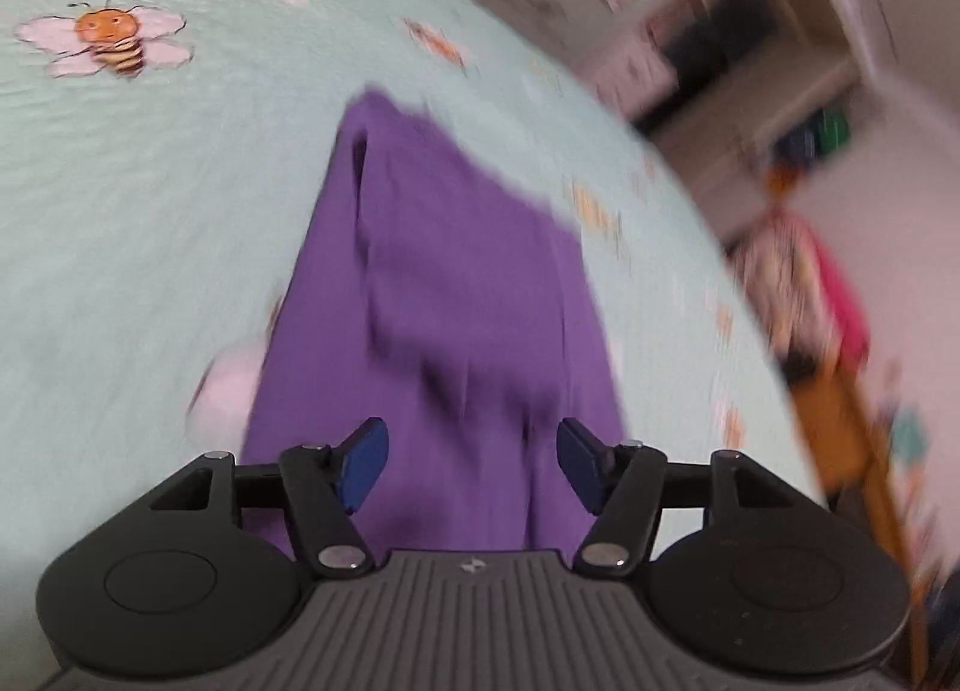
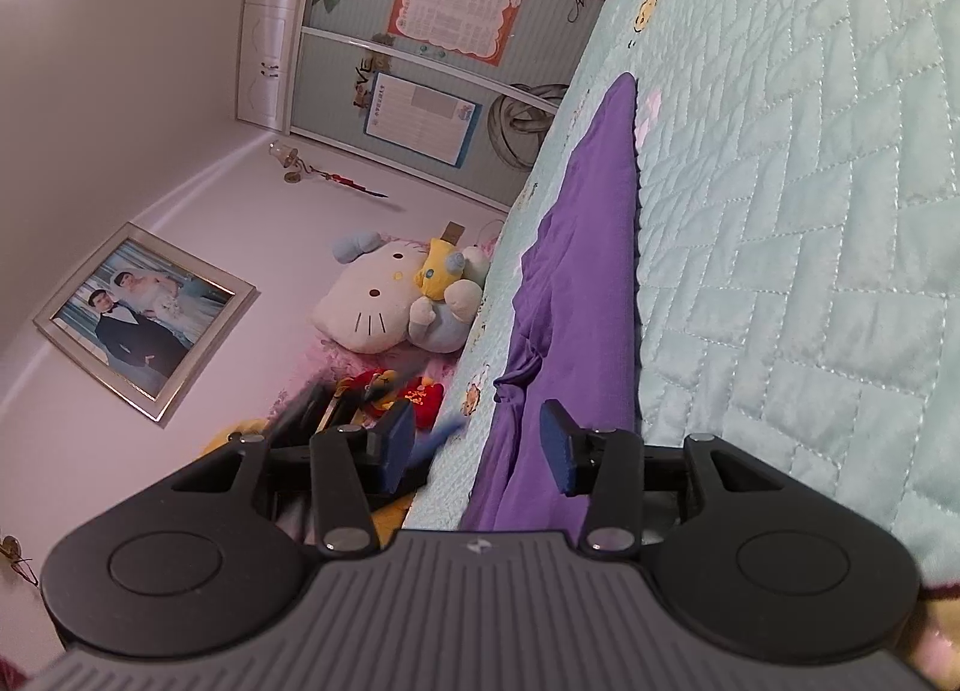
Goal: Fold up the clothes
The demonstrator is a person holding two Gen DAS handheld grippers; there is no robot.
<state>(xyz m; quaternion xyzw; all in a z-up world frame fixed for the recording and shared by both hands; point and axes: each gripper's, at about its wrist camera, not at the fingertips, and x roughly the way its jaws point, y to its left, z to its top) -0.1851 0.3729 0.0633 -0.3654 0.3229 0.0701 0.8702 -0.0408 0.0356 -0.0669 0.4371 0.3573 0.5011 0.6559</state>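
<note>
Left tongs (image 1: 472, 464) spread wide, blue pads apart — right tongs (image 2: 478, 447) likewise parted, nothing gripped

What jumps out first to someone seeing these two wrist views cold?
The purple garment dominates: it lies spread on the pale green quilted bedspread, straight ahead of the open left gripper. In the right wrist view the same cloth runs along the bed's edge ahead of the open right gripper. Next the eye goes to the big white cat plush against the wall beyond the bed.
</note>
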